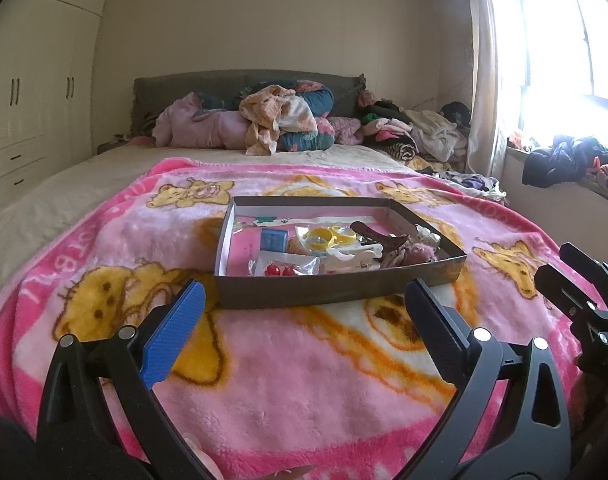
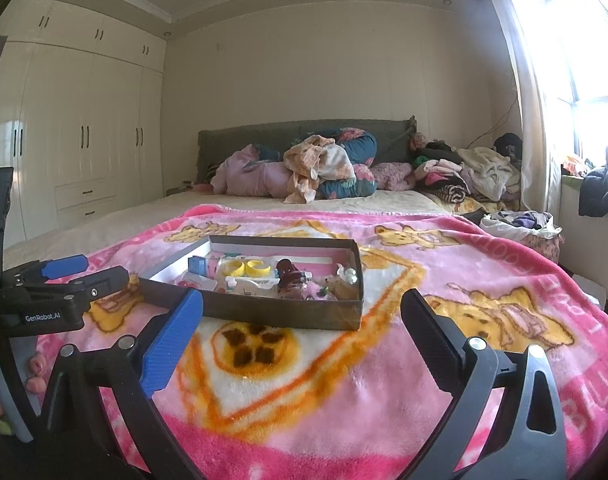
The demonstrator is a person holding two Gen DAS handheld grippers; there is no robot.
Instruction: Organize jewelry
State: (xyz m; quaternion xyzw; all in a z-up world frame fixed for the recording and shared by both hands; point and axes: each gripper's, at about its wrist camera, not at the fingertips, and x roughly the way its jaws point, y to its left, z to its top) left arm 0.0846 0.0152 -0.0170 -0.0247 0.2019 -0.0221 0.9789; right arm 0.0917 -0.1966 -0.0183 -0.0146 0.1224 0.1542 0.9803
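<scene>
A shallow dark cardboard box (image 1: 323,290) lies on a pink cartoon blanket (image 1: 284,380) on the bed. It holds yellow bangles (image 1: 327,237), a blue card (image 1: 274,239), red earrings in a clear packet (image 1: 282,269), a brown hair clip (image 1: 377,234) and fluffy pink pieces (image 1: 417,254). My left gripper (image 1: 304,300) is open and empty, just short of the box's near wall. My right gripper (image 2: 302,310) is open and empty, also in front of the box (image 2: 280,312). The bangles (image 2: 248,268) and the hair clip (image 2: 290,276) show in the right wrist view too. Each gripper shows at the edge of the other's view.
Piled bedding and clothes (image 1: 280,120) lie at the head of the bed. More clothes (image 1: 419,132) are heaped at the right by the curtain and the window sill (image 1: 563,160). White wardrobes (image 2: 76,132) stand at the left.
</scene>
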